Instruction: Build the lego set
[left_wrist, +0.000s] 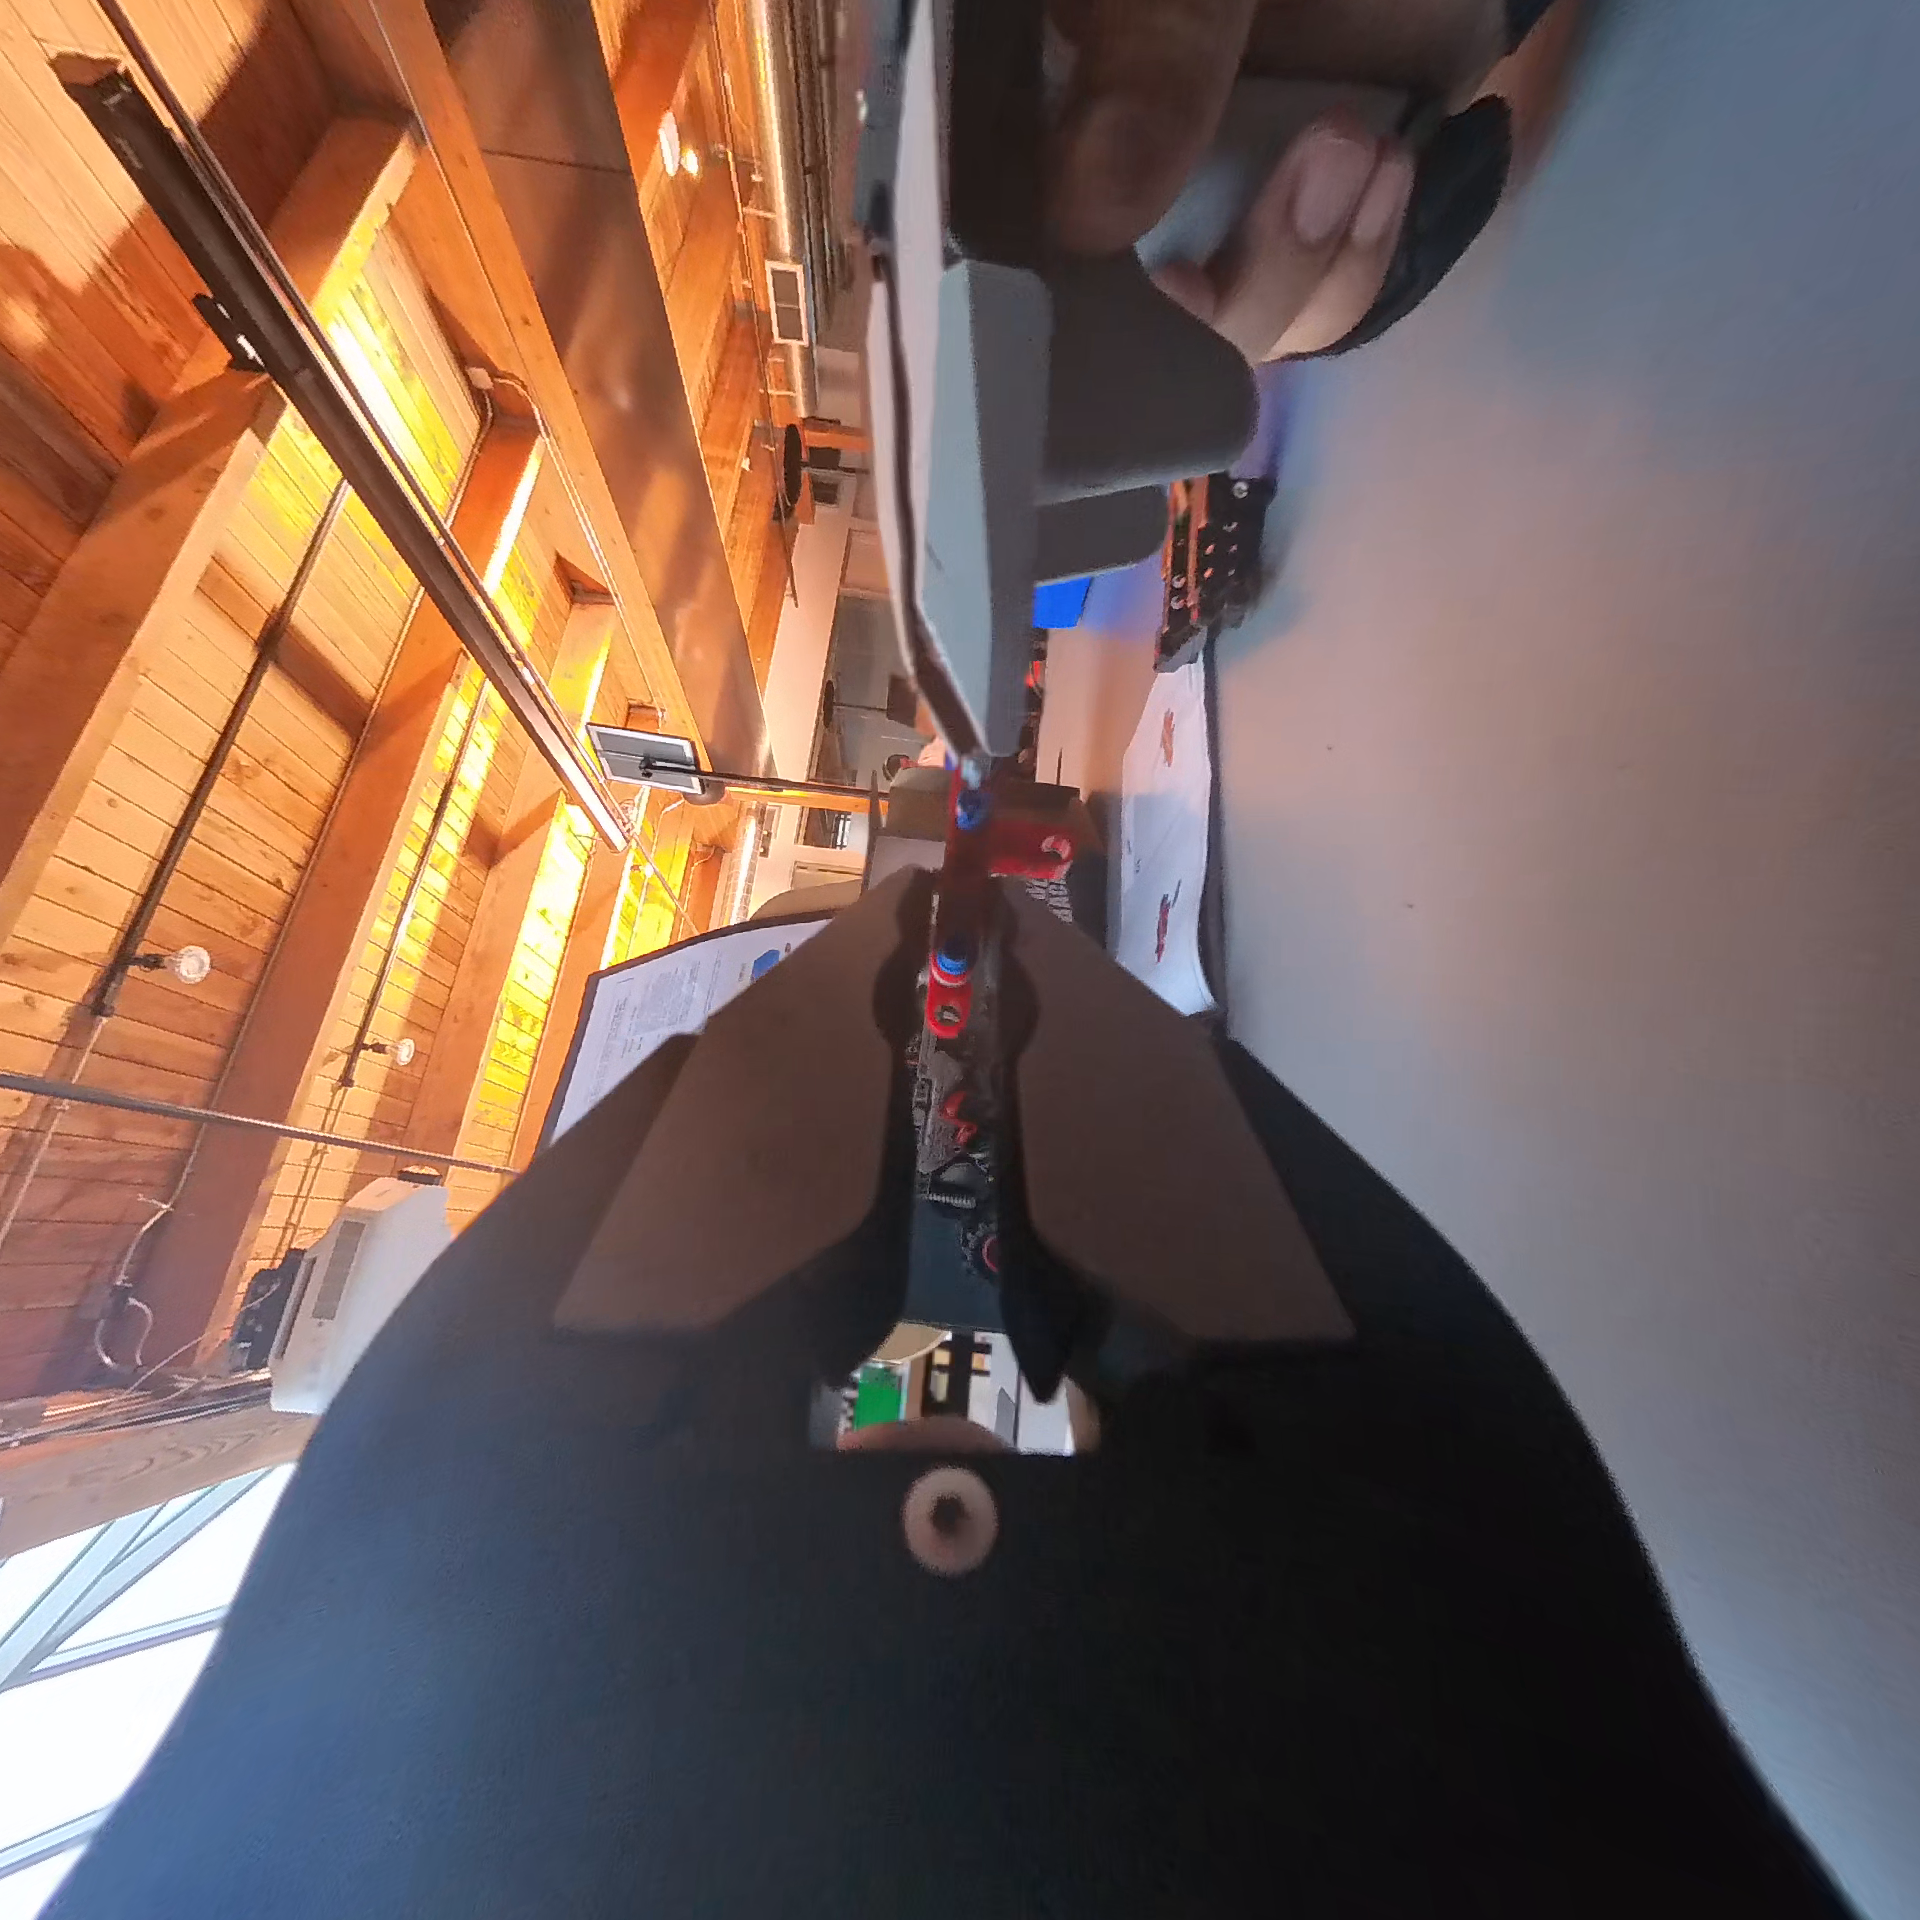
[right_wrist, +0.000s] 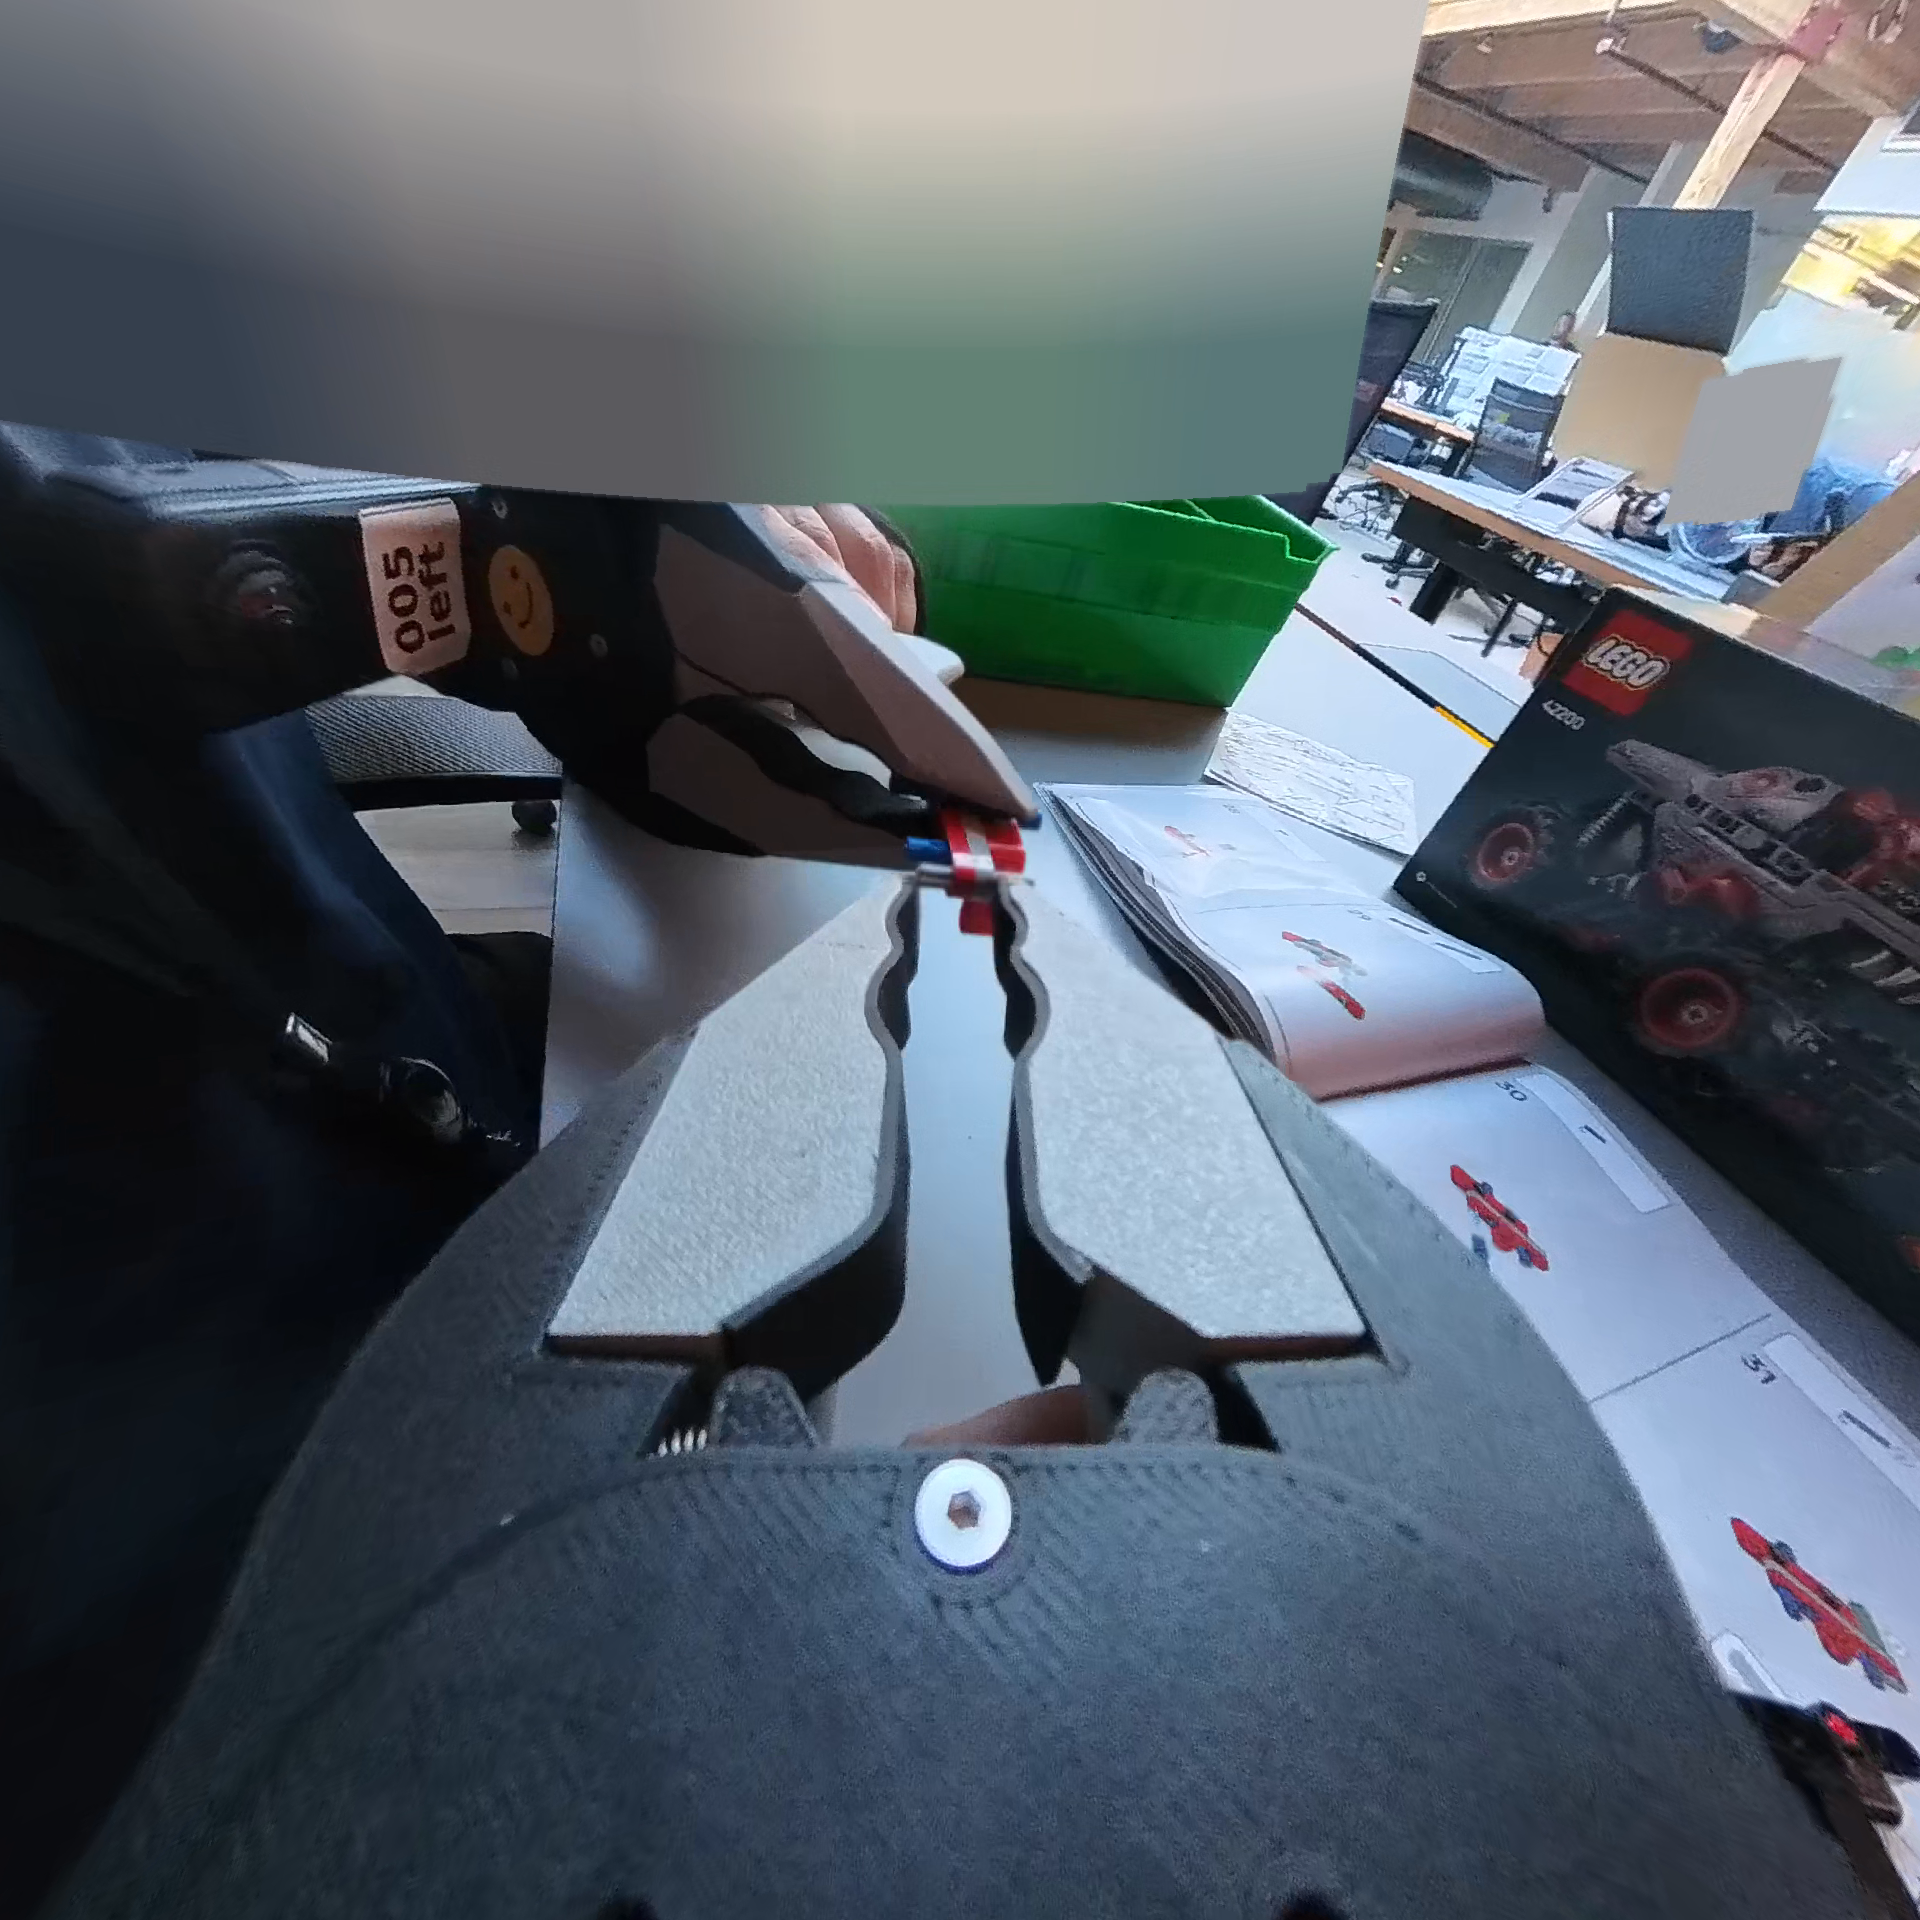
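Gripping one small red Lego assembly (right_wrist: 977, 857) from two sides, above the grey desk (right_wrist: 665, 935) and clear of it. Left tongs (left_wrist: 961, 940) pinched shut on the assembly's red beam with blue pins; seen in the right wrist view as left tongs (right_wrist: 971, 816) reaching in from the upper left, tips clamped over the red pieces. Right tongs (right_wrist: 961, 899) nearly closed, tips holding the thin grey axle and lower red part of the same assembly. Same right tongs (left_wrist: 977, 743) met the piece from above in the left wrist view. Lay open beside the assembly to its right: instruction booklet (right_wrist: 1299, 945). Stood propped further right: Lego box (right_wrist: 1714, 862) picturing a monster truck. Sat behind on the desk: green plastic bin (right_wrist: 1101, 613).
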